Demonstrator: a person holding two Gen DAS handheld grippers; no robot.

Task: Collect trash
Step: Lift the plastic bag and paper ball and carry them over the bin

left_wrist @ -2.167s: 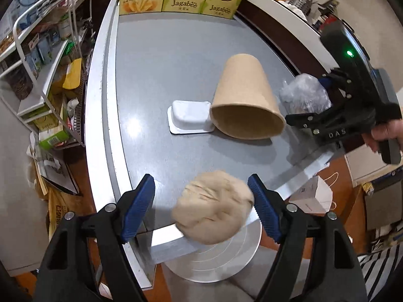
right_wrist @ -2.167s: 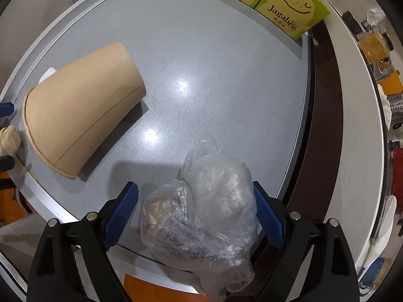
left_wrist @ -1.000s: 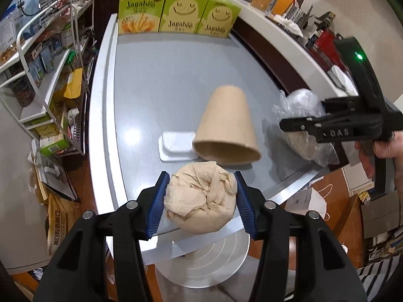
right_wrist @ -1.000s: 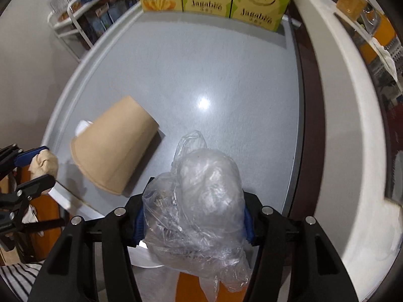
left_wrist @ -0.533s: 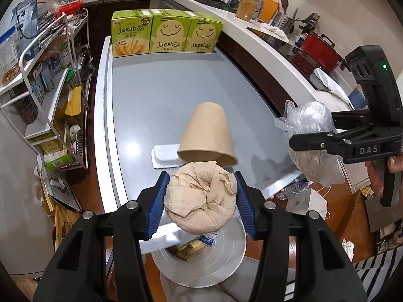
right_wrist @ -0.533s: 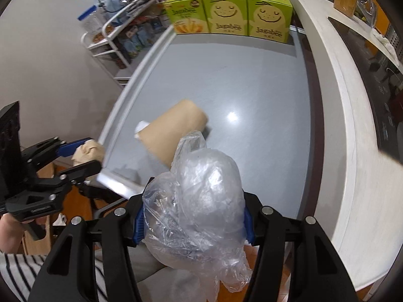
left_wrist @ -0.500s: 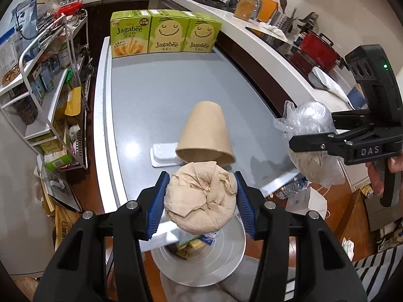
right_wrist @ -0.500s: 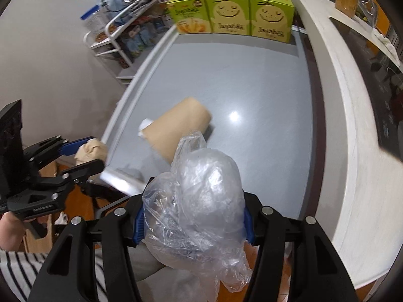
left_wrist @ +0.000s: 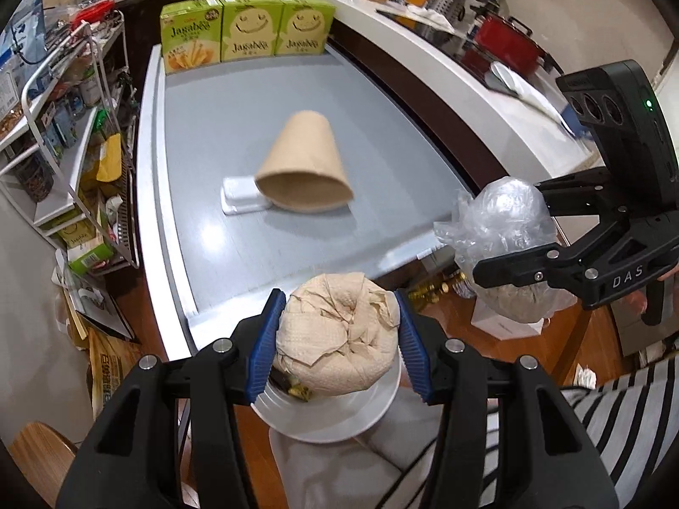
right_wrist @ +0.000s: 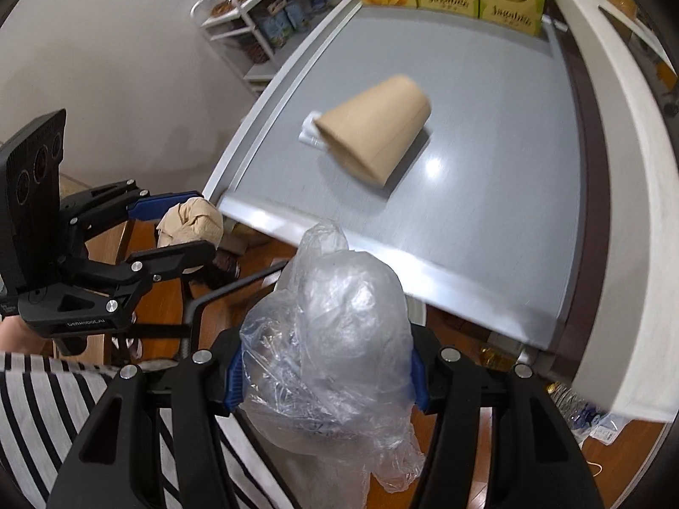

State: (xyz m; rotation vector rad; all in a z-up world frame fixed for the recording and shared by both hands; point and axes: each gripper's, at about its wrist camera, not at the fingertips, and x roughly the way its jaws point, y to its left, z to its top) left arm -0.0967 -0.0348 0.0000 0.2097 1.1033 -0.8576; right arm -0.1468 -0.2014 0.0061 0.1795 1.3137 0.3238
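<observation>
My left gripper (left_wrist: 337, 341) is shut on a crumpled brown paper napkin (left_wrist: 339, 345), held off the table's near edge above a white round bin (left_wrist: 331, 420) that holds some trash. My right gripper (right_wrist: 324, 375) is shut on a clear plastic bag (right_wrist: 335, 331), also off the near edge; it also shows in the left wrist view (left_wrist: 505, 229). A brown paper cup (left_wrist: 303, 165) lies on its side on the grey table (left_wrist: 237, 127), against a small white tray (left_wrist: 237, 199).
Three green Jagabee boxes (left_wrist: 246, 32) stand at the table's far end. A wire shelf rack (left_wrist: 63, 135) stands left of the table. A white counter (left_wrist: 445, 85) with a red pot runs along the right. Wooden floor lies below.
Both grippers closed on their items, then lifted and drew back from the table past its near edge. The cup and white tray stay in place.
</observation>
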